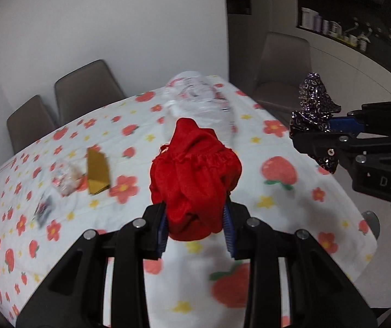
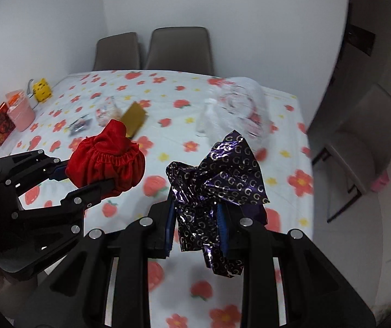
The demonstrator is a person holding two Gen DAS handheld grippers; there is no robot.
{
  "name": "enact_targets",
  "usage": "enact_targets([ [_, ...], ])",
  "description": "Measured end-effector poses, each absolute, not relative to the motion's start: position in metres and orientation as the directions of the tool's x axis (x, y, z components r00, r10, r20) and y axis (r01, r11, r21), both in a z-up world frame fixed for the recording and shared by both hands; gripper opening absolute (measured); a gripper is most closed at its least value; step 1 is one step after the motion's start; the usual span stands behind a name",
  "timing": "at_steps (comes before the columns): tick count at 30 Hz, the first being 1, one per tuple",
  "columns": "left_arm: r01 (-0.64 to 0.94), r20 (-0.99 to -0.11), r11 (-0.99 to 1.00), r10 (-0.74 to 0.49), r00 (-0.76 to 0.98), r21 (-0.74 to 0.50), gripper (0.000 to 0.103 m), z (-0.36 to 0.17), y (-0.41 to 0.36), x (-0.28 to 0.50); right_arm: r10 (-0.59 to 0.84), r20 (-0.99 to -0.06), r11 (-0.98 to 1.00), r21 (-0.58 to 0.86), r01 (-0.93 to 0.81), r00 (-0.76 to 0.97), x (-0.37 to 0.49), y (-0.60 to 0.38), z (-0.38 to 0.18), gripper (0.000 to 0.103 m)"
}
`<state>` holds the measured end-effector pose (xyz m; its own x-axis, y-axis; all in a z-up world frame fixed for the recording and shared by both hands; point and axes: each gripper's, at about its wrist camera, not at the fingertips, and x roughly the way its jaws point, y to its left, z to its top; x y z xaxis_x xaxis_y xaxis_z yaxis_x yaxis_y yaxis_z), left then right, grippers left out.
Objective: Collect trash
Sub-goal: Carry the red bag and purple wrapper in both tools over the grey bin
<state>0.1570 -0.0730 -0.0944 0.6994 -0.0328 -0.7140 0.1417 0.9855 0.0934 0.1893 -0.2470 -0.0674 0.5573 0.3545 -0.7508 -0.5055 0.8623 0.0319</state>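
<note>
My left gripper (image 1: 197, 231) is shut on a bunched red cloth pouch (image 1: 195, 175), held above the flowered tablecloth (image 1: 277, 205). The same pouch (image 2: 106, 161) and left gripper (image 2: 86, 179) show at the left of the right wrist view. My right gripper (image 2: 197, 227) is shut on a crumpled purple foil wrapper (image 2: 220, 188) with a gold letter pattern, also lifted off the table. That wrapper (image 1: 313, 117) and right gripper (image 1: 317, 134) appear at the right of the left wrist view. Both views are motion-blurred.
On the table lie a clear plastic bag and bottle (image 2: 236, 106), a gold folded card (image 2: 135, 117), a crumpled clear wrapper (image 1: 64, 177) and a small dark wrapper (image 2: 79, 125). A pink cup (image 2: 20, 113), a yellow dice box (image 2: 41, 89) and a red box (image 2: 2, 125) stand at the far left. Grey chairs (image 2: 179, 49) surround the table.
</note>
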Motion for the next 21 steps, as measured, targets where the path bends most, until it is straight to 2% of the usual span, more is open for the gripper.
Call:
enact_targets([
  [11, 0.539, -0.718, 0.839, -0.332, 0.612, 0.072, 0.033, -0.095, -0.331, 0.127, 0.066, -0.748, 0.997, 0.022, -0.075, 0.660, 0.086, -0.520, -0.063, 0.024],
  [21, 0.843, -0.740, 0.534, -0.542, 0.398, 0.062, 0.033, -0.111, -0.541, 0.086, -0.225, -0.758, 0.923, 0.036, 0.384, 0.612, -0.021, -0.700, -0.078, 0.024],
])
